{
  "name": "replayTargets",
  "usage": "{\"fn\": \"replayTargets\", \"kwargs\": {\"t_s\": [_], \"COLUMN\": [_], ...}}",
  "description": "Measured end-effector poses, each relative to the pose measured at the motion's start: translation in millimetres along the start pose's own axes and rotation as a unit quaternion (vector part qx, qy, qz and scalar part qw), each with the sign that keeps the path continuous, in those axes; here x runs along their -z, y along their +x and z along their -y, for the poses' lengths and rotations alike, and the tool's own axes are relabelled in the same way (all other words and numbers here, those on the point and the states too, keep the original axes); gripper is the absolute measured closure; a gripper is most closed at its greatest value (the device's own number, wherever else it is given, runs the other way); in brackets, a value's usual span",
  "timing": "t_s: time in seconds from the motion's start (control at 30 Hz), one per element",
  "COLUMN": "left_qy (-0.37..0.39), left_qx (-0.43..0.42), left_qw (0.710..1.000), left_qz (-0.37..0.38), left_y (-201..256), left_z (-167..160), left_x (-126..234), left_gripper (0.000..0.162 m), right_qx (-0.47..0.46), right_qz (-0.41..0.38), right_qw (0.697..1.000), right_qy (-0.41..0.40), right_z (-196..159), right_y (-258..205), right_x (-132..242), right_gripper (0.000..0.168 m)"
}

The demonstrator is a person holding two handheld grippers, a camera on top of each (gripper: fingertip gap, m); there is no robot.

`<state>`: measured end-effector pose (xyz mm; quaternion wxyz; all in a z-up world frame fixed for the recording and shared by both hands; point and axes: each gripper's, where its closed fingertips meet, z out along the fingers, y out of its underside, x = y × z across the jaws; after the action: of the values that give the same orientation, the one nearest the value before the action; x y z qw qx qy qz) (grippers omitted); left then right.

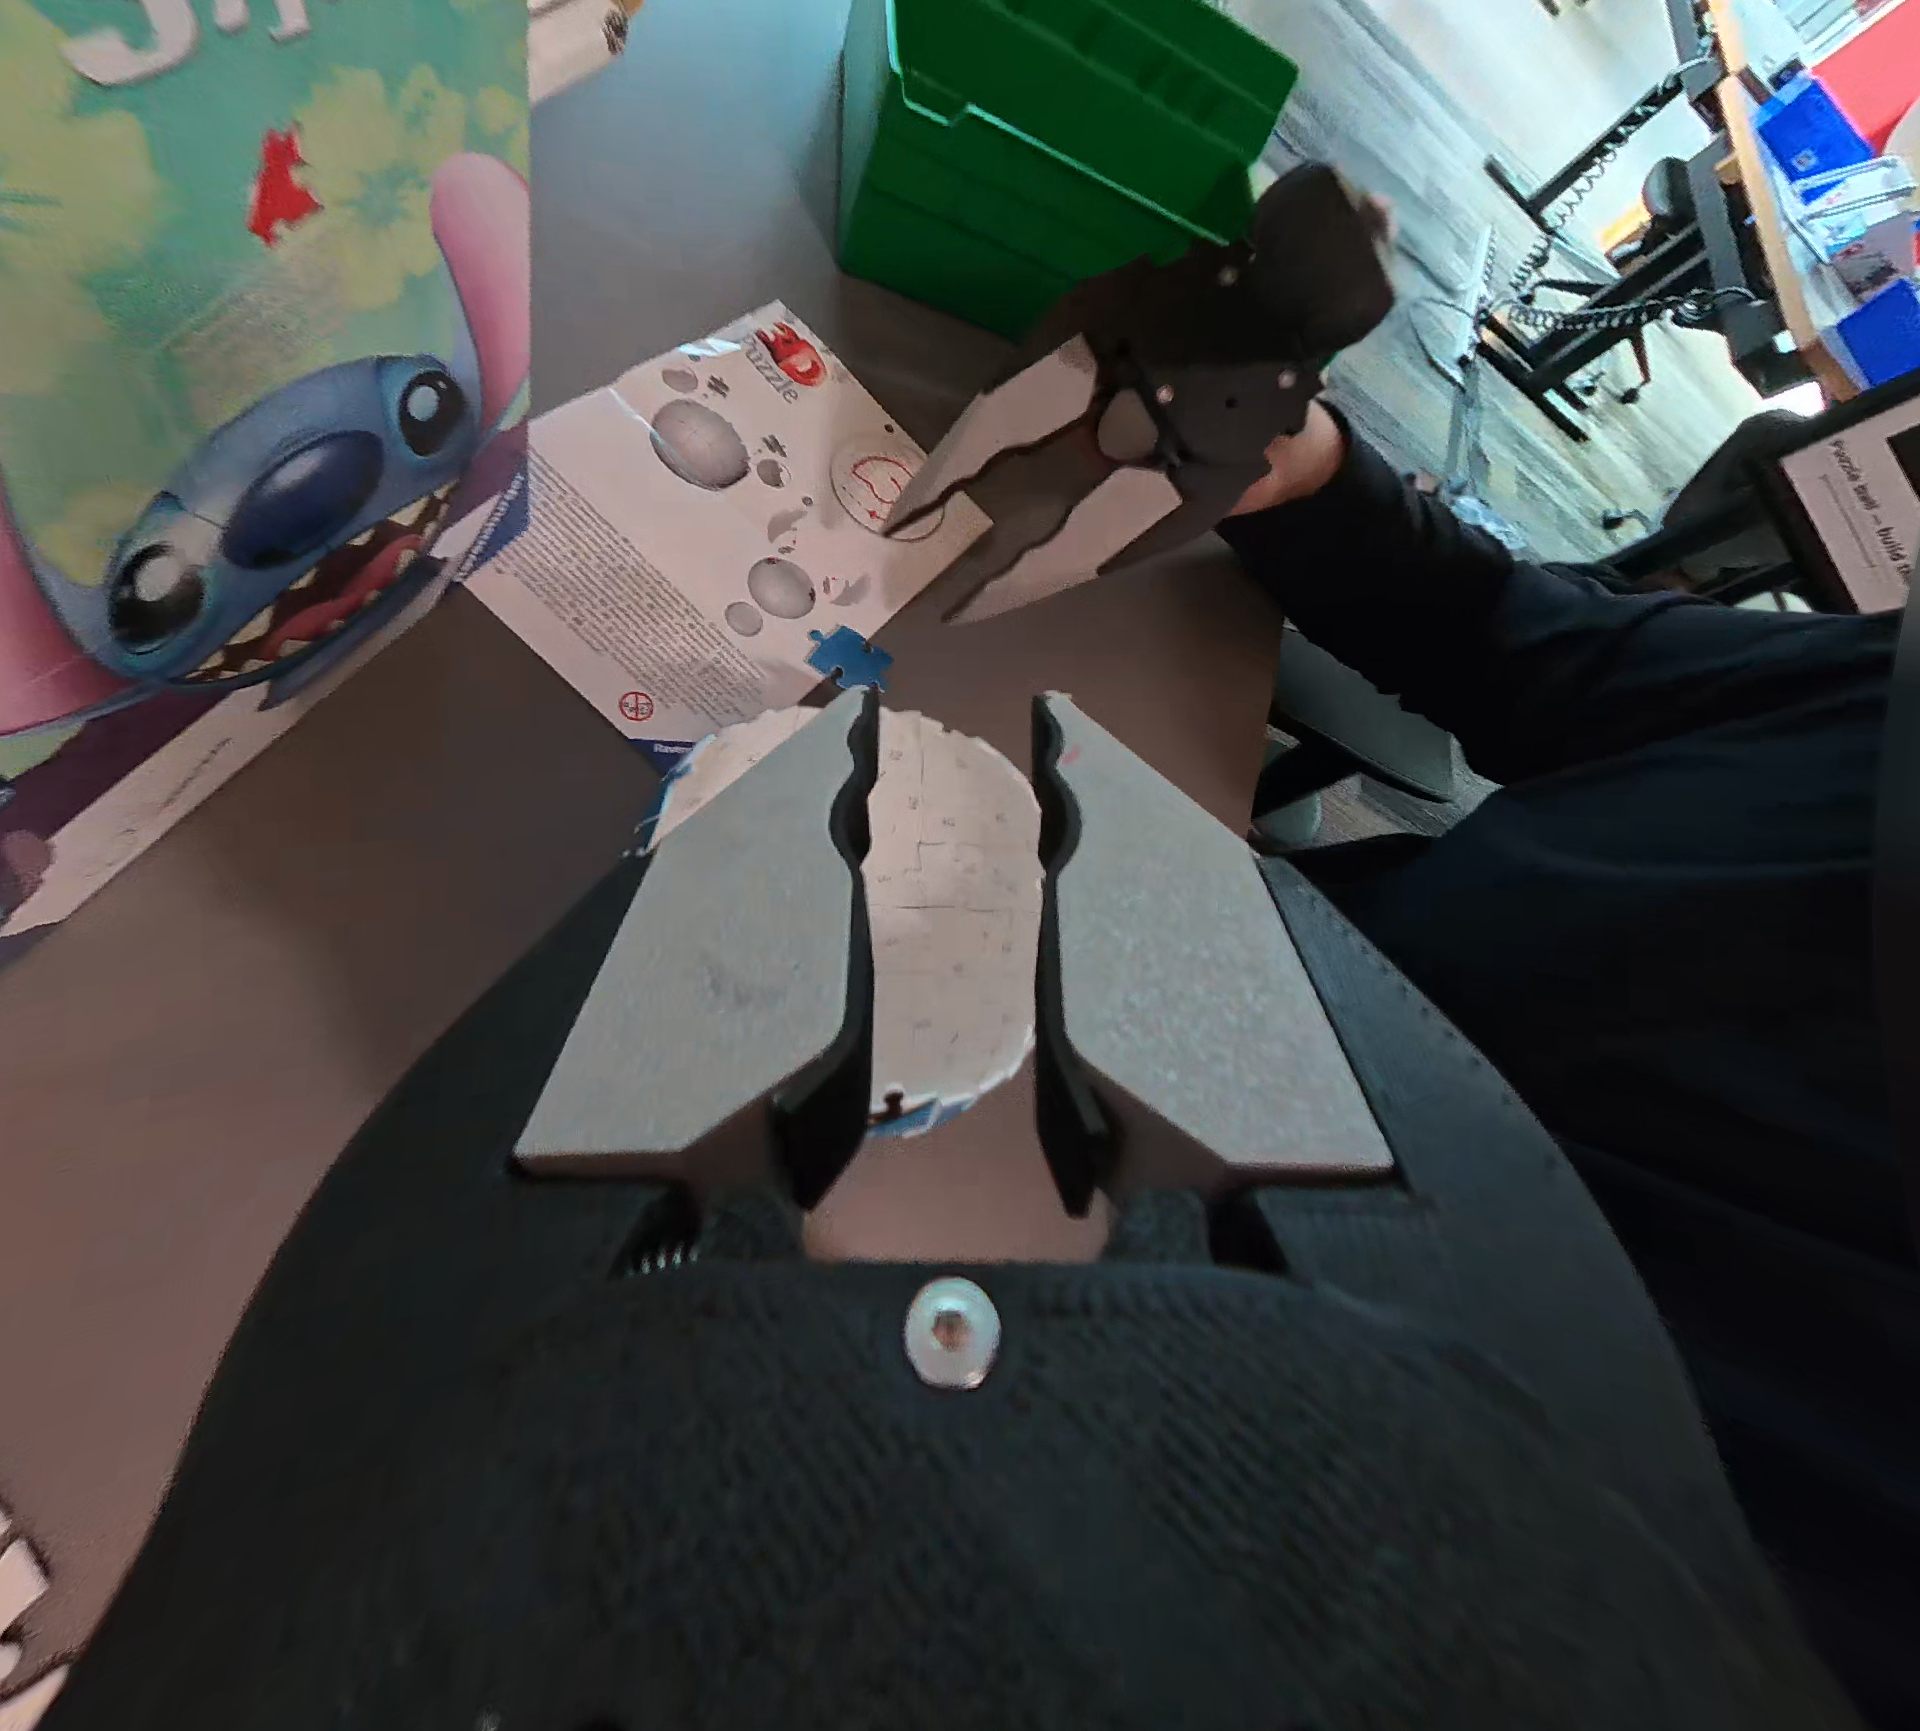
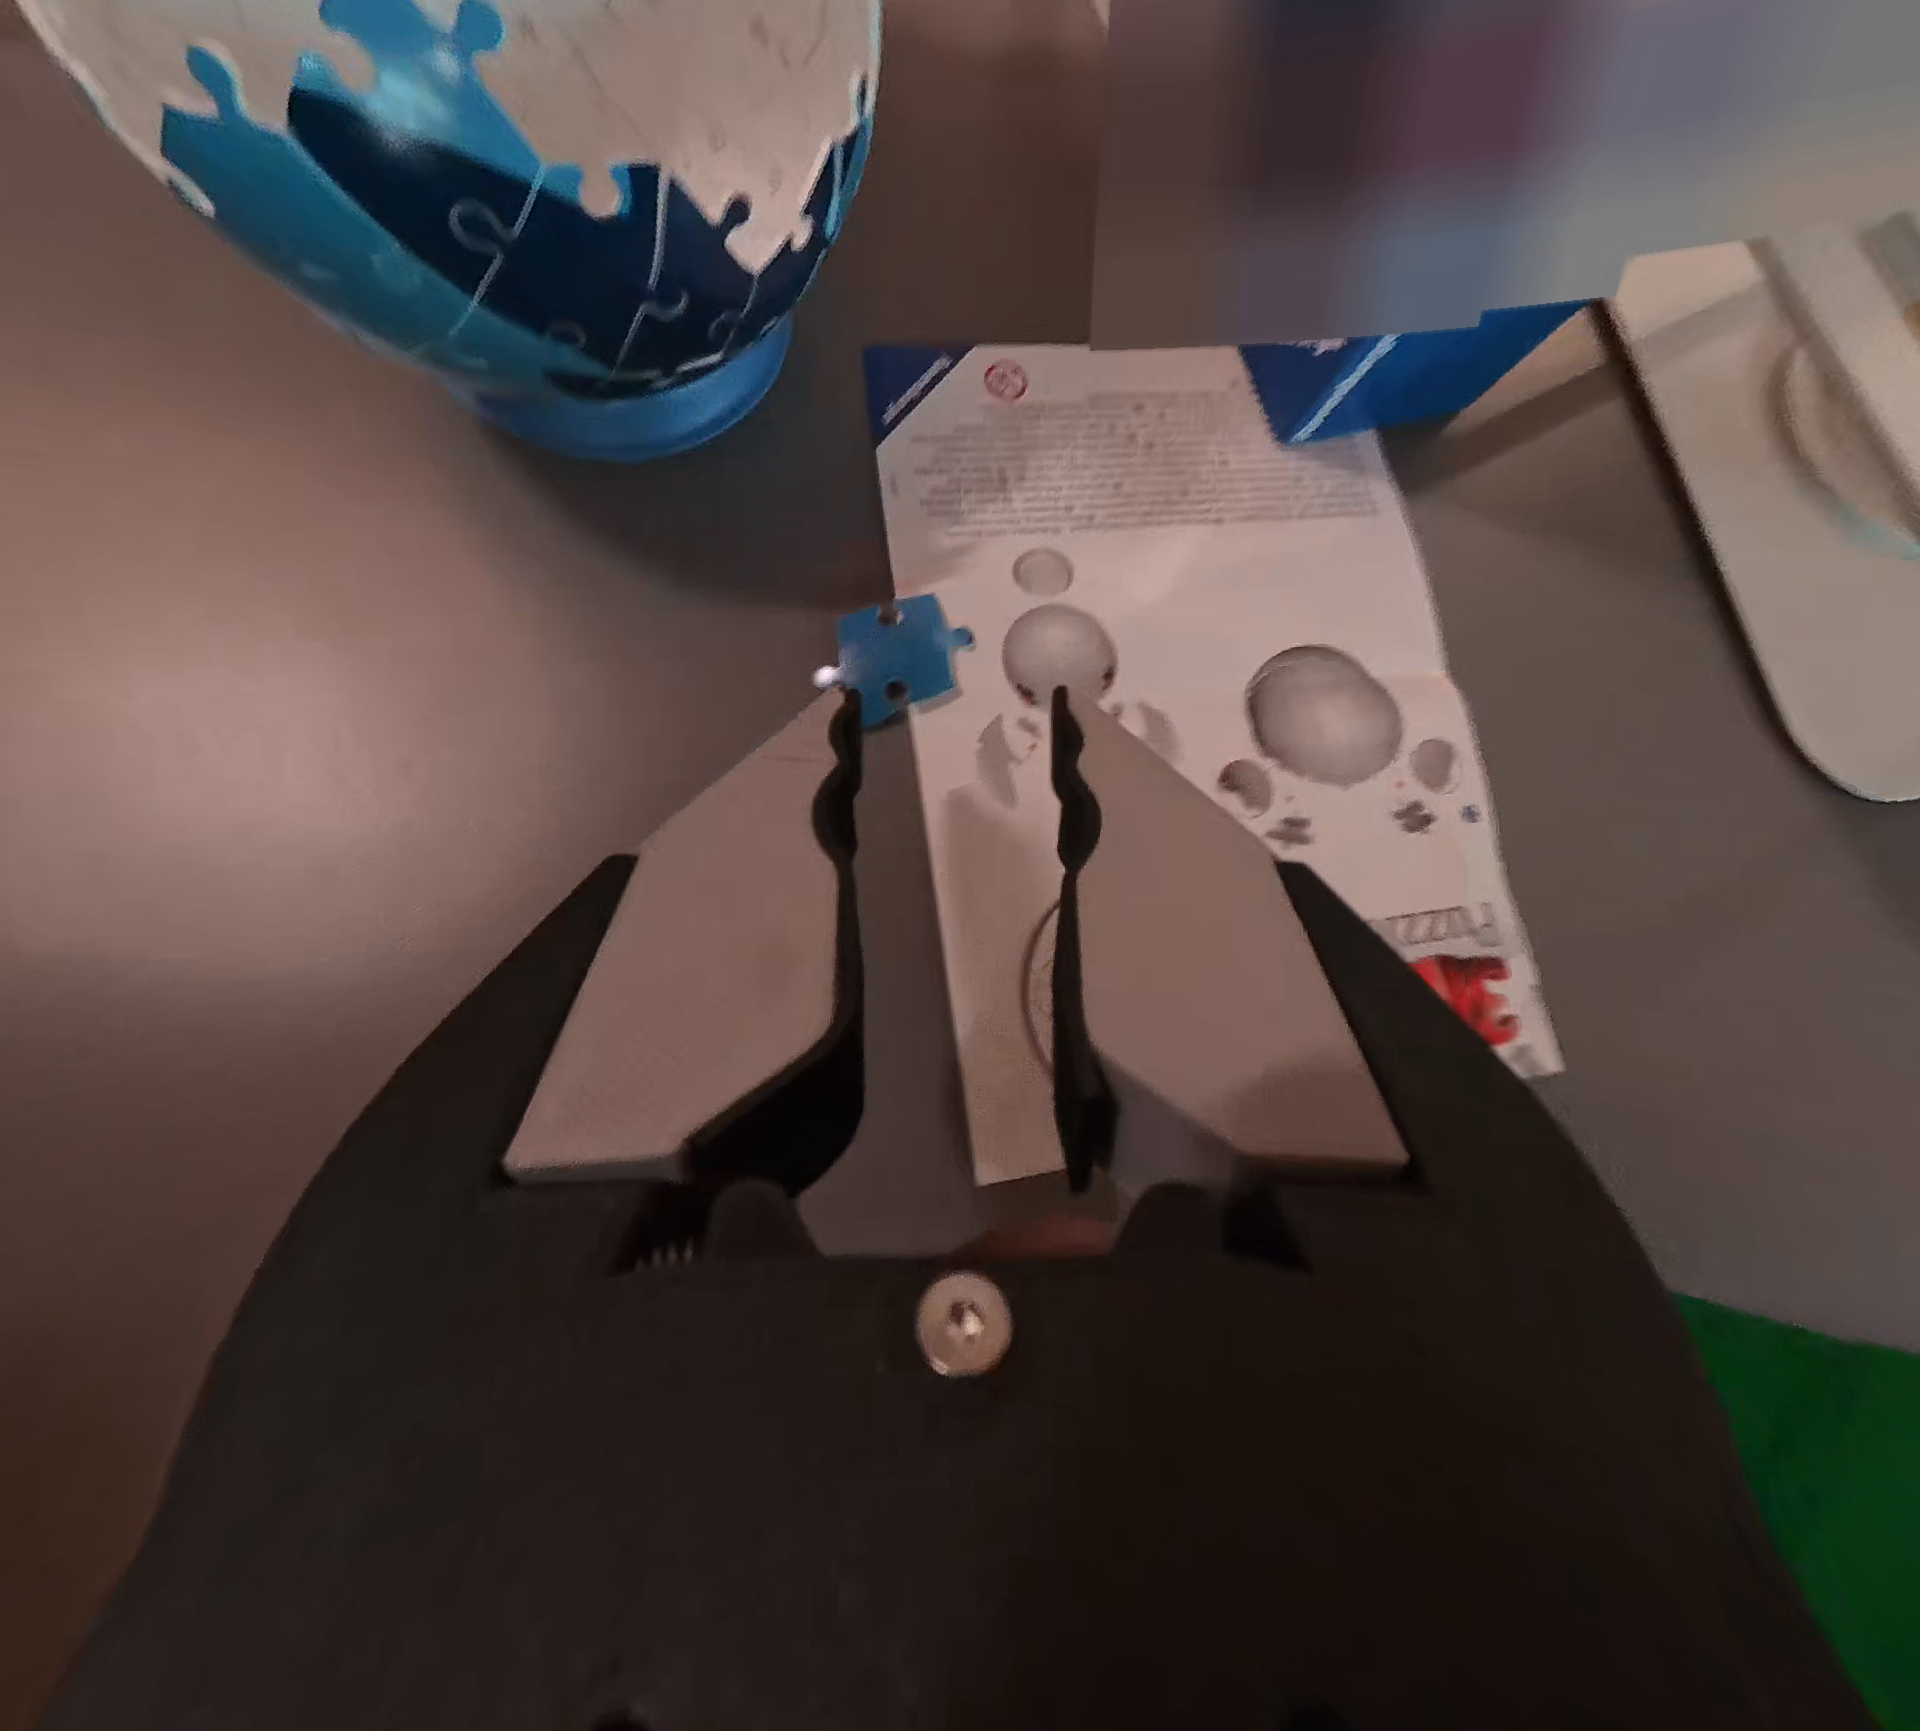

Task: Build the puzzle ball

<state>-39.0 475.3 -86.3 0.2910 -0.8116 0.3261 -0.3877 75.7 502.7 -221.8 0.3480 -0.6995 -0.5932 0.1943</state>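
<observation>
The part-built puzzle ball (image 2: 447,123), white on its inner side and blue on its outer shell, stands on a blue ring base (image 2: 634,414) on the grey desk (image 2: 312,746). The left claw (image 1: 954,725) reaches over the ball from above, its two fingers set apart with the ball's white surface showing between them; whether they touch the ball cannot be told. Just beside the ball, a loose blue puzzle piece (image 2: 899,658) lies at the edge of the instruction sheet (image 2: 1195,538). The right claw (image 2: 951,710) is near the piece, fingers apart and holding nothing, one fingertip (image 2: 844,725) close against the piece. Beyond the ball stand the puzzle box (image 1: 260,227) and stacked green bins (image 1: 1039,123).
</observation>
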Motion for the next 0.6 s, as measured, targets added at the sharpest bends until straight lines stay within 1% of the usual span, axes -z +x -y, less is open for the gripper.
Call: {"fn": "replayTargets", "kwargs": {"t_s": [0.07, 0.17, 0.27, 0.3, 0.4, 0.47, 0.57, 0.6], "left_qy": [0.021, 0.041, 0.041, 0.039, 0.031, 0.029, 0.027, 0.026], "left_qx": [-0.010, -0.013, -0.014, -0.015, -0.016, -0.013, -0.013, -0.014], "left_qw": [1.000, 0.999, 0.999, 0.999, 0.999, 0.999, 1.000, 1.000], "left_qz": [0.009, 0.004, -0.002, -0.002, 0.000, -0.004, -0.010, -0.010], "left_y": [3.2, 9.1, 13.4, 13.8, 13.6, 13.9, 15.0, 15.4], "left_z": [-0.4, -3.0, -9.4, -12.0, -19.6, -23.3, -26.8, -27.3], "left_x": [10.5, 18.4, 19.1, 18.9, 18.5, 17.9, 15.8, 14.9], "left_gripper": [0.135, 0.135, 0.135, 0.135, 0.135, 0.135, 0.135, 0.135], "right_qx": [0.009, 0.065, 0.083, 0.080, 0.070, 0.052, 0.047, 0.043], "right_qz": [0.021, -0.001, 0.015, 0.038, 0.111, 0.129, 0.127, 0.127], "right_qw": [1.000, 0.997, 0.995, 0.995, 0.990, 0.989, 0.990, 0.991], "right_qy": [-0.009, -0.037, -0.053, -0.052, -0.049, -0.042, -0.029, -0.024], "right_z": [-5.1, -9.5, -10.9, -10.4, -12.1, -11.9, -11.4, -10.5], "right_y": [-12.3, -11.6, -6.8, -9.6, -19.7, -19.3, -17.5, -17.5], "right_x": [-8.5, -25.2, -37.3, -38.9, -40.5, -41.6, -41.7, -40.7], "right_gripper": [0.127, 0.118, 0.117, 0.118, 0.139, 0.139, 0.140, 0.143]}}
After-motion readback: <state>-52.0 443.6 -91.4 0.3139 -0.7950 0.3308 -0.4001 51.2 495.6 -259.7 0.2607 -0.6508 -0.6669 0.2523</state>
